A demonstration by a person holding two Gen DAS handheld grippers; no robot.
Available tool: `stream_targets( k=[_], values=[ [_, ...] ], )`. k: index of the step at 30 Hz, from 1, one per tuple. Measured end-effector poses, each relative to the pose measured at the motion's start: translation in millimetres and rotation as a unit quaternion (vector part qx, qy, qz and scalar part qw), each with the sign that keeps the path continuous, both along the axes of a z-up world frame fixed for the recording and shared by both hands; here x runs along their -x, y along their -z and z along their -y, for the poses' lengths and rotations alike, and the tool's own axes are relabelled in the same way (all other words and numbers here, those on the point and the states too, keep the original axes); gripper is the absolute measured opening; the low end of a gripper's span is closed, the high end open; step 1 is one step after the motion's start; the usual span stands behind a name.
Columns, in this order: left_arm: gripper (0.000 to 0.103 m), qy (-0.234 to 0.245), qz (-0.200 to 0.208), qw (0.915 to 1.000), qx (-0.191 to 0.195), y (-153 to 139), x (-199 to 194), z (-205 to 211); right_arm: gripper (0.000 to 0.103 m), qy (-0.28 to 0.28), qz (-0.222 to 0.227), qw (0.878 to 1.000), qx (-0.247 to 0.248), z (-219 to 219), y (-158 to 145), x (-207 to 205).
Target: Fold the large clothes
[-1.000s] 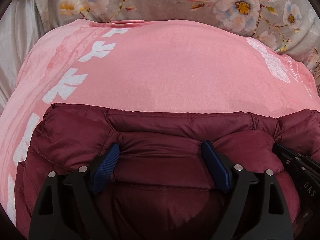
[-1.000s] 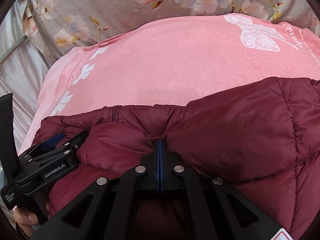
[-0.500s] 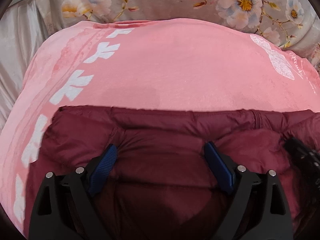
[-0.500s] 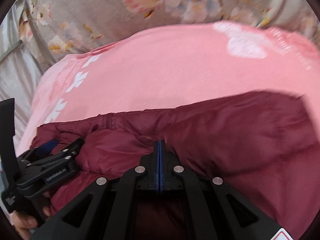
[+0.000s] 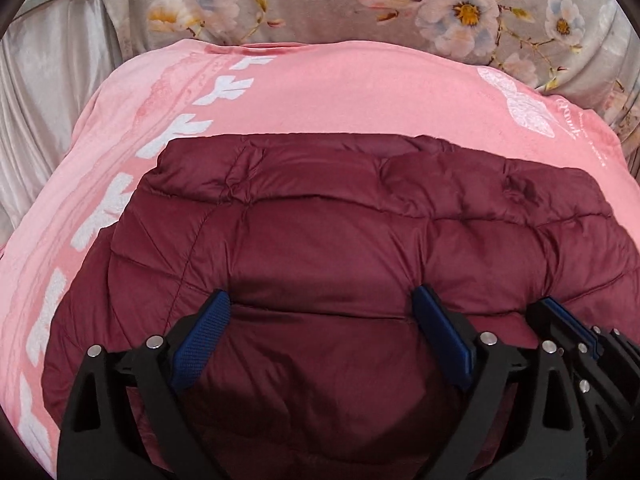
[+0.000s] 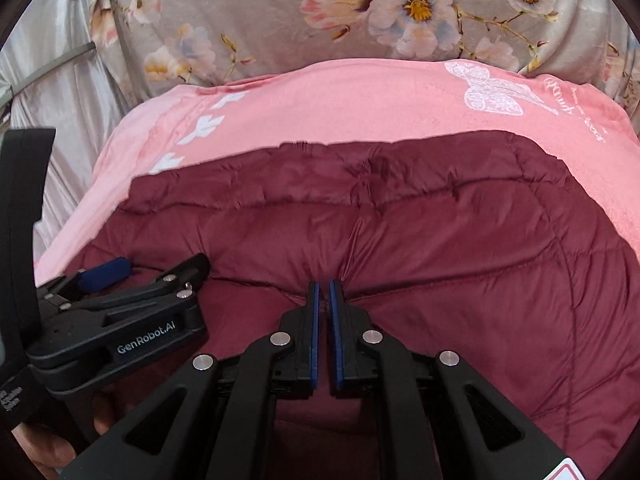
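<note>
1. We saw the maroon puffer jacket (image 5: 360, 232) lying spread on the pink blanket (image 5: 340, 92), its quilted panels reaching from the near edge toward the middle of the blanket, its far hem fairly straight.
2. We held the left gripper (image 5: 320, 320) over the jacket's near part with its jaws spread wide; the blue pads (image 5: 200, 336) rested against the fabric without pinching it.
3. We held the right gripper (image 6: 324, 292) just right of the left one, its jaws nearly pressed together with a narrow gap showing between the blue pads; a pucker of jacket fabric sat at their tips, but we could not tell whether it was pinched.
4. The blanket carried white leaf shapes along its left side and a white butterfly print (image 6: 496, 92) at far right.
5. Beyond the blanket lay a grey floral bedcover (image 6: 360, 20), with pale satin cloth (image 5: 52, 80) on the left.
</note>
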State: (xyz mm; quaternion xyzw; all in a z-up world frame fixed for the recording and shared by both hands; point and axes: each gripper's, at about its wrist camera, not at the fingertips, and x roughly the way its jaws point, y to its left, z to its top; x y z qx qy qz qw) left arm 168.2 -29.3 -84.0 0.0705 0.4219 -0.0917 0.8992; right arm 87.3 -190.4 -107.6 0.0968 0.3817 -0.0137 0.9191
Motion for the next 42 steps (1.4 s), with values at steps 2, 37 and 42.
stream_targets(
  k=[2,37,42],
  values=[
    [0.096,-0.001,0.007,1.0,-0.007,5,1,2,0.008,0.002,-0.004,1.0,0.004,-2,2,0],
    [0.098,-0.005,0.004,0.9995,0.032,-1,2,-12,0.008,0.006,-0.016,1.0,-0.001,-1,1,-2],
    [0.098,-0.06,-0.004,0.993,0.102,-35,31,-88,0.011,-0.014,0.004,0.999,-0.032,-16,-25,40]
  ],
)
